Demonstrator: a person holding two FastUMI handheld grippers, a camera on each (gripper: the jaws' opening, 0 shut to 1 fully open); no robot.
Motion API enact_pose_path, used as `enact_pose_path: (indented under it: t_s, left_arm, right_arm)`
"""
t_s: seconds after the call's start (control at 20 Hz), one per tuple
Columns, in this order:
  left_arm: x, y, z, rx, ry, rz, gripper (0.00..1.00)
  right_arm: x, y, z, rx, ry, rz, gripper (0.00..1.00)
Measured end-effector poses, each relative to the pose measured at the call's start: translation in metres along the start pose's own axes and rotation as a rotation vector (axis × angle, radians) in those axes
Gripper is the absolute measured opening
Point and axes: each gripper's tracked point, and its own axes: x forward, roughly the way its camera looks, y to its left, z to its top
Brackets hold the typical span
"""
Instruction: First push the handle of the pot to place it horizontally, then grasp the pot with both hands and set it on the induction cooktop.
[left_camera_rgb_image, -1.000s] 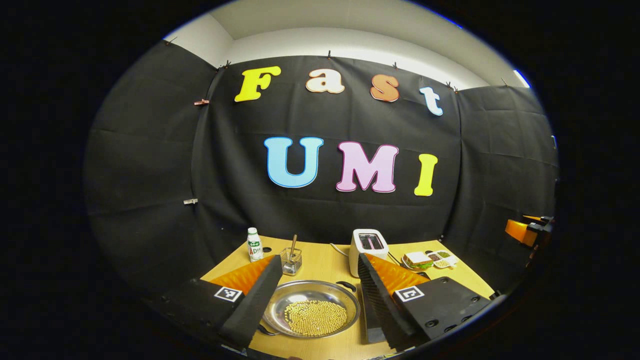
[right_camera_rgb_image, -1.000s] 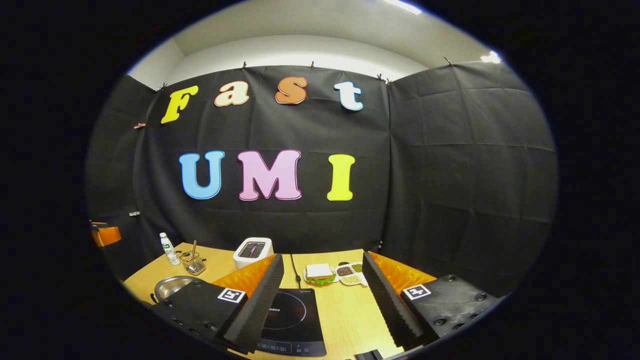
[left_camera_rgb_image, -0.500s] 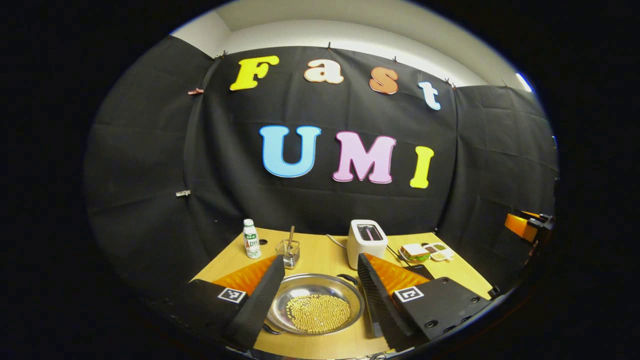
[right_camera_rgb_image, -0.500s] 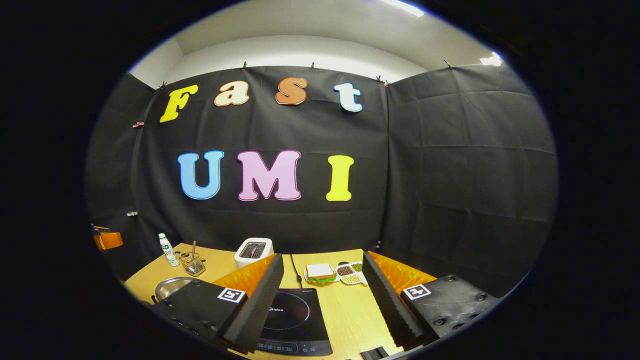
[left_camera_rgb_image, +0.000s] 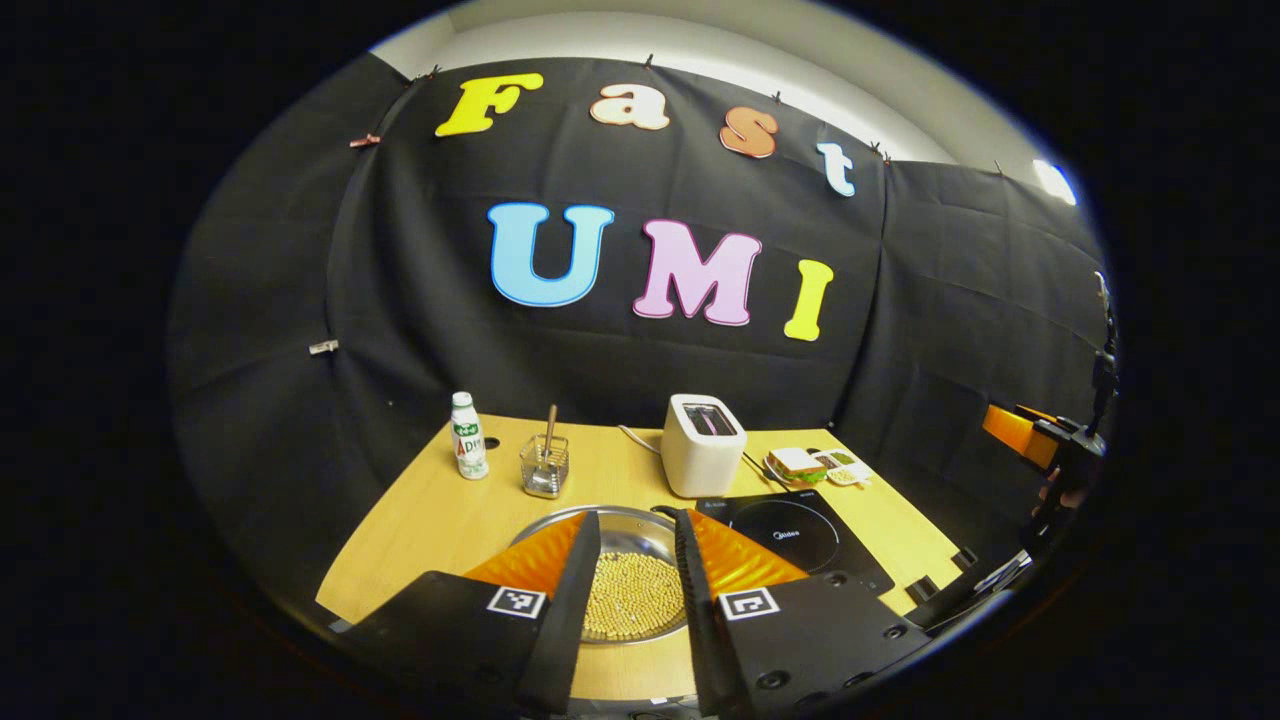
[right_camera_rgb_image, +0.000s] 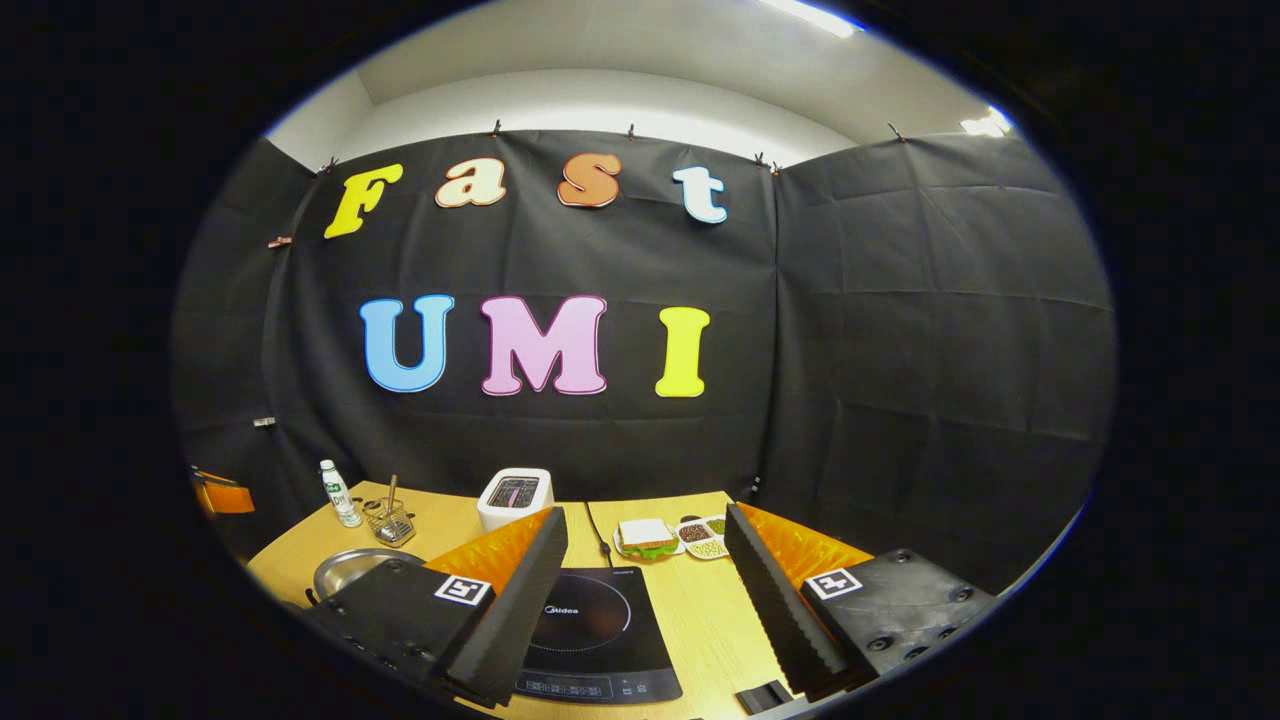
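A shallow steel pot holding yellow beans sits on the wooden table, straight ahead of my left gripper. The fingers hover over its near side with a narrow gap and nothing between them. A dark handle shows at the pot's far rim. The black induction cooktop lies just right of the pot. In the right gripper view the cooktop lies under my right gripper, which stands wide open and empty, and the pot peeks out at the left behind its left finger.
Along the back of the table stand a small bottle, a wire holder with a stick, a white toaster, a sandwich plate and small dishes. A cord runs behind the cooktop.
My left gripper has tipped down over the table, and its fingers have drawn much closer together above the pot. The right gripper has hardly moved and stays wide open.
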Motion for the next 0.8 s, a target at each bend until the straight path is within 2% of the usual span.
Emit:
enact_pose_path:
  t_s: [0.15,0.2,0.25,0.35,0.45,0.5,0.65,0.8]
  left_arm:
    - [0.002,0.008,-0.026,0.008,0.074,-0.028,0.35]
    - [0.002,0.008,-0.035,0.019,0.105,-0.039,0.23]
    - [0.003,0.010,-0.042,0.030,0.124,-0.046,0.20]
    - [0.004,0.012,-0.058,0.041,0.171,-0.062,0.22]
    - [0.006,0.015,-0.076,0.040,0.225,-0.074,0.13]
    - [0.008,0.017,-0.083,0.036,0.247,-0.077,0.05]
    - [0.012,0.021,-0.105,0.032,0.309,-0.104,0.05]
    - [0.016,0.027,-0.135,0.036,0.387,-0.131,0.05]
  right_arm:
    - [-0.007,0.009,-0.007,0.004,0.013,0.005,0.98]
    - [-0.010,0.012,-0.008,0.004,0.016,0.006,0.98]
    - [-0.011,0.012,-0.011,0.002,0.020,0.006,0.98]
    - [-0.016,0.015,-0.017,0.001,0.034,0.002,0.98]
    - [-0.018,0.016,-0.022,0.007,0.051,-0.003,0.98]
    - [-0.019,0.018,-0.025,0.011,0.059,-0.005,0.98]
    - [-0.021,0.018,-0.032,0.014,0.076,-0.012,1.00]
    - [-0.025,0.017,-0.038,0.010,0.093,-0.021,0.98]
